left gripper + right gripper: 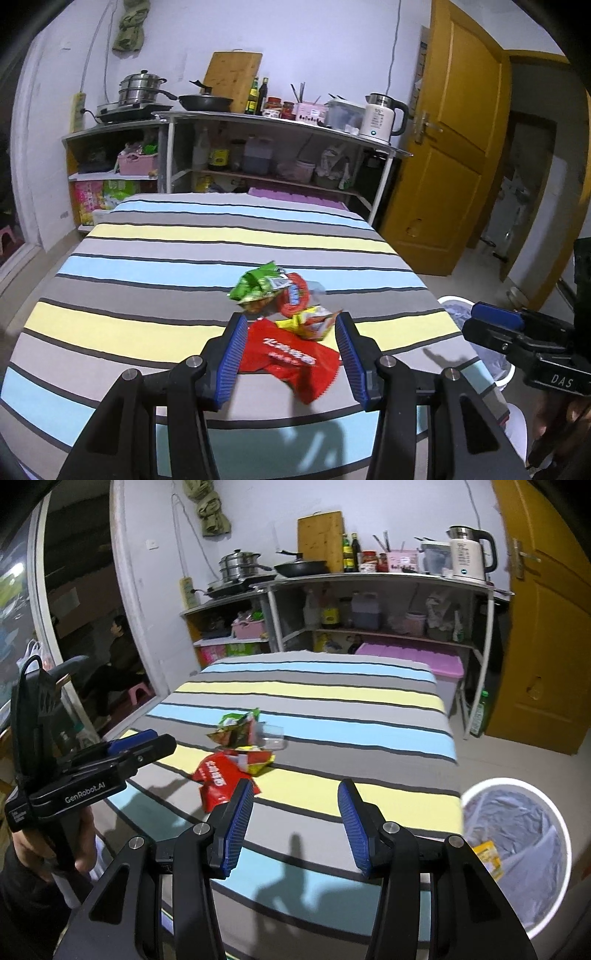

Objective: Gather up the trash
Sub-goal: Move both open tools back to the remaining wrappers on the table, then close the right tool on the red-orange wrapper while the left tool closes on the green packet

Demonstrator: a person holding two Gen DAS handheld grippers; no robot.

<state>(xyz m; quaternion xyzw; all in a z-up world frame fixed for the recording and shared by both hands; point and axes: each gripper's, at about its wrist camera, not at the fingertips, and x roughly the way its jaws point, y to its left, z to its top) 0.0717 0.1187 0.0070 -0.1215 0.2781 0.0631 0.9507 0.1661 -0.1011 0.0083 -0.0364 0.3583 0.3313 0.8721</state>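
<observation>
Left claw (pixel 291 341) spread wide, astride red wrapper (pixel 295 360), lower centre; right claw (pixel 295 821) likewise released, empty. Risk: closing snags striped cloth (pixel 147 258); contact height unclear.

White wall (pixel 314 37), yellow door (pixel 454 147) — cluttered shelving (pixel 369 579).

Both grippers' fingers (pixel 236 347) (pixel 240 823) apart

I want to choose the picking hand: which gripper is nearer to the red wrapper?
Left. The left gripper hangs open around the red wrapper; the right gripper, open and empty, is off to its right.
</observation>
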